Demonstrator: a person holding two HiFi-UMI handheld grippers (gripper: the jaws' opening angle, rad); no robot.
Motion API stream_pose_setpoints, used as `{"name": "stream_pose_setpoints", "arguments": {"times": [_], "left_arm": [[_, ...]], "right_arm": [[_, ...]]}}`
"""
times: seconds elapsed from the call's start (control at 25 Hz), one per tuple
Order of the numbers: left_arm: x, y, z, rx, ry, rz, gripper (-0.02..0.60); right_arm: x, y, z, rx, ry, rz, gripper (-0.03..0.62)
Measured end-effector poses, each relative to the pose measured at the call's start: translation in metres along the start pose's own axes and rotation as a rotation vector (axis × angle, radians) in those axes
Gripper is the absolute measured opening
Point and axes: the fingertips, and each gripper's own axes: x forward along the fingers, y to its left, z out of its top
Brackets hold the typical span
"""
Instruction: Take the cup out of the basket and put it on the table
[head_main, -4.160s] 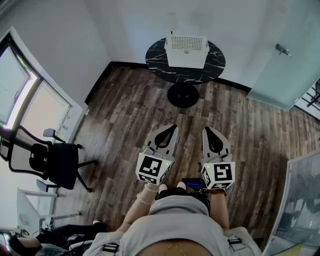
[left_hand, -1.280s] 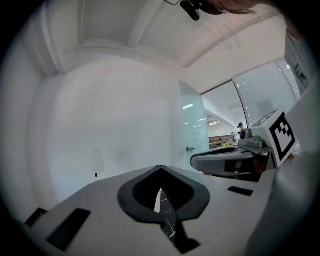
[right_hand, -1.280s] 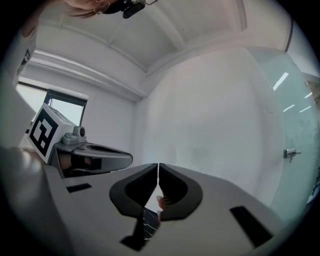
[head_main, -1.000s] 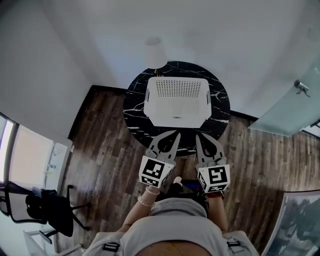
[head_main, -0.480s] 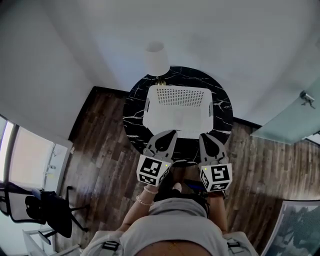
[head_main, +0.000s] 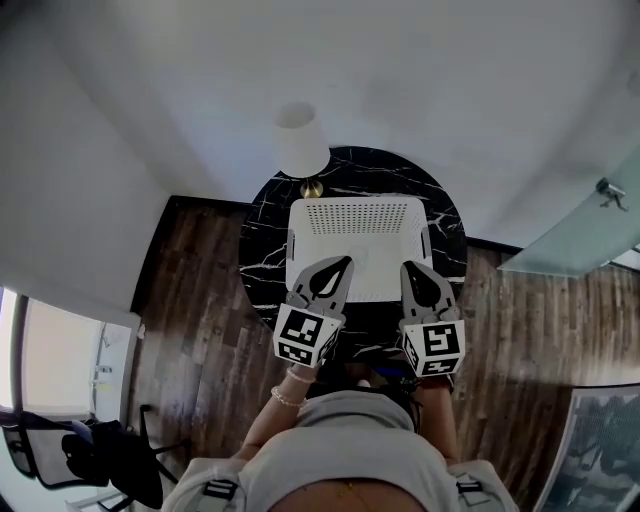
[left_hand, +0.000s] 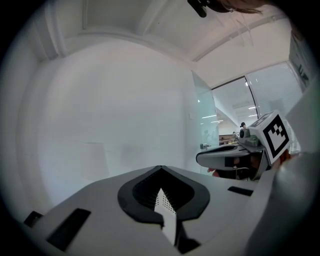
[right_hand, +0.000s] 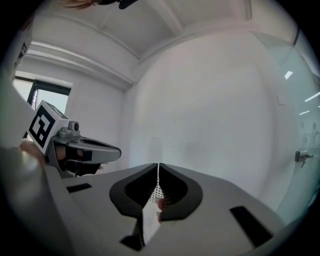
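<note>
Now stands right at the table (head_main: 265, 240), no longer across the floor, left gripper (head_main: 346, 262) and right gripper (head_main: 406, 267) over the basket's (head_main: 355, 215) near edge, fingers (left_hand: 100, 200) pressed together on nothing, cup unseen but presumably inside, seemingly ready to reach in.

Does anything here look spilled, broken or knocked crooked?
Nothing stands out. The white basket sits square on the round black table, the lamp stands behind it, and the left gripper and right gripper are shut and empty. No cup shows inside.
</note>
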Motion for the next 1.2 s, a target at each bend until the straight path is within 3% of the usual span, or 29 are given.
{"name": "stream_pose_setpoints", "arguments": {"times": [0.32, 0.6, 1.0, 1.2], "left_arm": [[0.030, 0.057, -0.022, -0.013, 0.057, -0.059, 0.005], [0.056, 0.070, -0.032, -0.027, 0.093, -0.096, 0.005], [0.073, 0.079, -0.046, -0.053, 0.140, -0.045, 0.005], [0.078, 0.085, -0.062, -0.062, 0.180, -0.013, 0.005]], "right_arm": [[0.073, 0.013, -0.016, -0.039, 0.076, -0.014, 0.014], [0.114, 0.007, -0.032, -0.076, 0.160, 0.018, 0.012], [0.161, 0.013, -0.081, -0.174, 0.376, 0.213, 0.014], [0.175, 0.020, -0.113, -0.285, 0.497, 0.270, 0.014]]}}
